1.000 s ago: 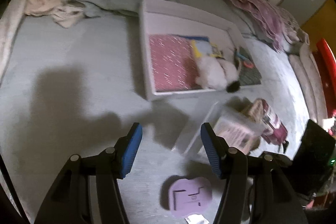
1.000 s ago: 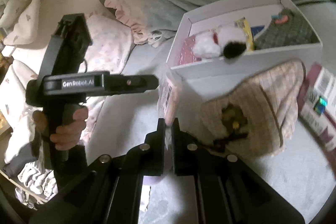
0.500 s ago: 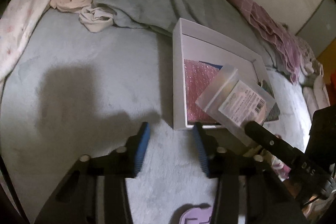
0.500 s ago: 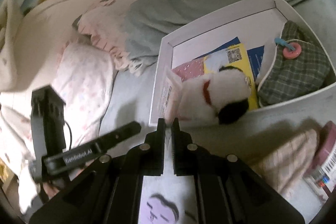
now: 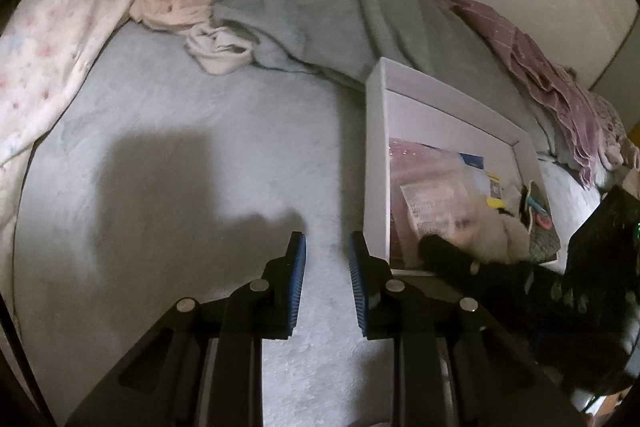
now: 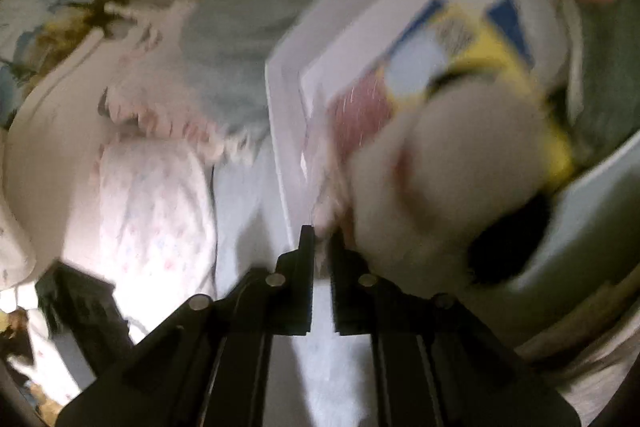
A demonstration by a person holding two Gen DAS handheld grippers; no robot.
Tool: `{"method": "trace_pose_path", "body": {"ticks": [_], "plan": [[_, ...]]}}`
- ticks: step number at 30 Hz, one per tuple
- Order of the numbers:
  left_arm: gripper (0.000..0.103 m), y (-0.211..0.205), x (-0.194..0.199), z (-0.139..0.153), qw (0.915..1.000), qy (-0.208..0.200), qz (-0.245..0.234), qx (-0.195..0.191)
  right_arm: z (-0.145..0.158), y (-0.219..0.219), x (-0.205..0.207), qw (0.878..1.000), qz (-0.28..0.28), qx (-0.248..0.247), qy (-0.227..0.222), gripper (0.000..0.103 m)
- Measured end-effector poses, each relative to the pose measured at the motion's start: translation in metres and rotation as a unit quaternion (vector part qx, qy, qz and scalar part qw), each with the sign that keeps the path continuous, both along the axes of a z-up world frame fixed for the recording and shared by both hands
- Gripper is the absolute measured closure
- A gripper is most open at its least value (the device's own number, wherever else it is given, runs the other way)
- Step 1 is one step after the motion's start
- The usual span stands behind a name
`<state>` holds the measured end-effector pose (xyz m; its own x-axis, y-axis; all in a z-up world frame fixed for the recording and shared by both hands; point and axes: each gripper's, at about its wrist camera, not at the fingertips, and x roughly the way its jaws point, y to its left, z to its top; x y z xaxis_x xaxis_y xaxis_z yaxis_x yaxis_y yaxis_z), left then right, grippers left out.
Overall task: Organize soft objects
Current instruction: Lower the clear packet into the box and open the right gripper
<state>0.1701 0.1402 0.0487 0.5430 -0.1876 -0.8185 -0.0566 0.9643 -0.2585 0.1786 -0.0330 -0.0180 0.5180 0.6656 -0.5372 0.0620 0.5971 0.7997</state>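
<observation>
- The left gripper (image 5: 327,255) hung with its jaws apart over the bedsheet (image 5: 200,107), holding nothing.
- The right gripper (image 6: 321,247) pinched a clear bag (image 5: 436,203) over the white box (image 5: 376,163); blur obscured the grip.
- The plush (image 6: 460,179) lay inside, partly hidden.

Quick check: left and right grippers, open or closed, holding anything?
Left gripper: open, holding nothing, over the bed beside the white box.
Right gripper: shut on the clear plastic pouch, inside the box.
</observation>
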Motion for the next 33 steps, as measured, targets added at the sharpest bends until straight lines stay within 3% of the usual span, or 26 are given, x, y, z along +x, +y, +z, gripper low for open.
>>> {"method": "trace_pose_path", "body": {"ticks": [2, 3, 4, 6, 8, 12, 14, 16, 19, 26, 33], "plan": [[0.082, 0.001, 0.0, -0.001, 1.0, 0.003, 0.002, 0.004, 0.005, 0.002, -0.004, 1.0, 0.023, -0.004, -0.008, 0.087], [0.082, 0.002, 0.0, 0.0, 1.0, 0.004, 0.004, 0.004, 0.01, 0.001, -0.006, 0.999, 0.032, -0.009, -0.009, 0.077], [0.082, 0.002, 0.0, 0.0, 1.0, 0.005, 0.005, 0.004, 0.012, 0.001, -0.008, 0.999, 0.039, -0.01, -0.009, 0.06], [0.082, 0.001, 0.0, 0.0, 1.0, 0.008, 0.003, 0.001, 0.021, -0.003, -0.012, 0.998, 0.055, -0.006, -0.021, 0.046], [0.082, 0.0, 0.0, 0.0, 1.0, 0.009, 0.002, 0.001, 0.033, -0.007, -0.018, 0.997, 0.062, -0.019, -0.046, 0.046], [0.082, -0.003, 0.0, 0.001, 0.9999, 0.012, 0.001, -0.002, 0.052, -0.016, -0.023, 0.99, 0.039, -0.106, -0.079, 0.046], [0.082, -0.004, 0.0, 0.002, 0.9999, 0.012, -0.003, -0.004, 0.048, -0.022, -0.02, 0.989, 0.023, -0.124, -0.08, 0.057], [0.082, -0.005, 0.0, 0.002, 0.9999, 0.013, -0.003, -0.003, 0.038, -0.029, -0.014, 0.992, 0.018, -0.105, -0.067, 0.076], [0.082, -0.005, 0.001, 0.001, 0.9999, 0.016, -0.003, -0.003, 0.027, -0.036, -0.008, 0.994, 0.008, -0.095, -0.059, 0.092], [0.082, -0.001, 0.002, -0.002, 0.9997, 0.024, 0.004, -0.007, 0.03, -0.049, -0.009, 0.99, -0.032, -0.126, -0.058, 0.096], [0.082, -0.002, 0.003, -0.001, 0.9996, 0.027, -0.004, -0.008, 0.032, -0.037, -0.009, 0.991, 0.014, -0.123, -0.057, 0.096]]}}
